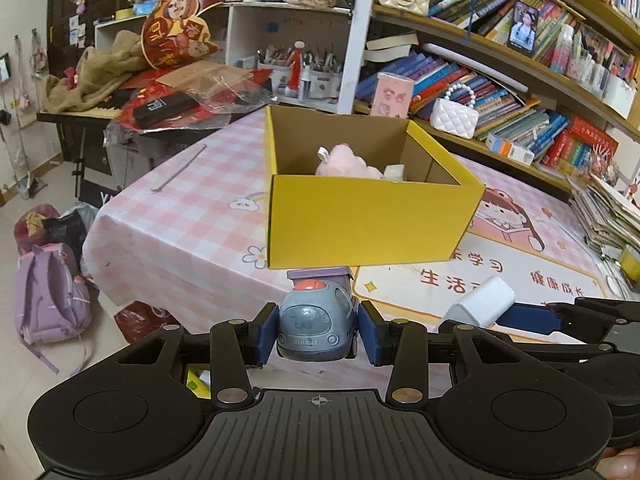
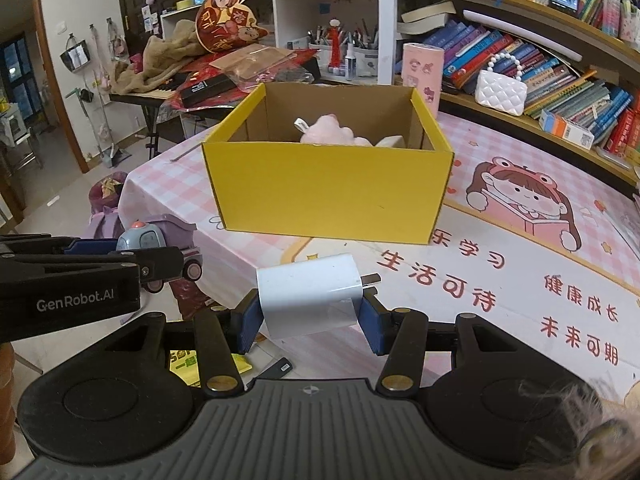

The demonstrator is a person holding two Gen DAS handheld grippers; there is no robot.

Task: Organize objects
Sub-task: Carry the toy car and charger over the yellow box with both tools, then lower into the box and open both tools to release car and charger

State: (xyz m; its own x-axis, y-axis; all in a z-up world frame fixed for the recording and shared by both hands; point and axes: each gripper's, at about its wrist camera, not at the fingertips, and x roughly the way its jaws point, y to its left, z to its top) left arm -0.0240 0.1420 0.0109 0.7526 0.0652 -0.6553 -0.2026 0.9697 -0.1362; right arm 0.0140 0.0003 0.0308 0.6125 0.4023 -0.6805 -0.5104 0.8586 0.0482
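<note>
Cluttered bookshelves [image 1: 520,92] are crowding the wall behind a table spread with a pink checked cloth [image 1: 180,216], where a yellow cardboard box [image 1: 368,224] is sitting open. Inside it a pink plush toy [image 1: 344,166] is lying beside something pale (too hidden to identify). The left gripper [image 1: 319,334] is clamping its blue pads on a grey and purple toy truck [image 1: 318,320], holding it just short of the box's near wall. The right gripper [image 2: 308,316] is gripping a white charger plug [image 2: 308,294] by its sides, prongs pointing right, above the printed mat [image 2: 520,280] in front of the box.
</note>
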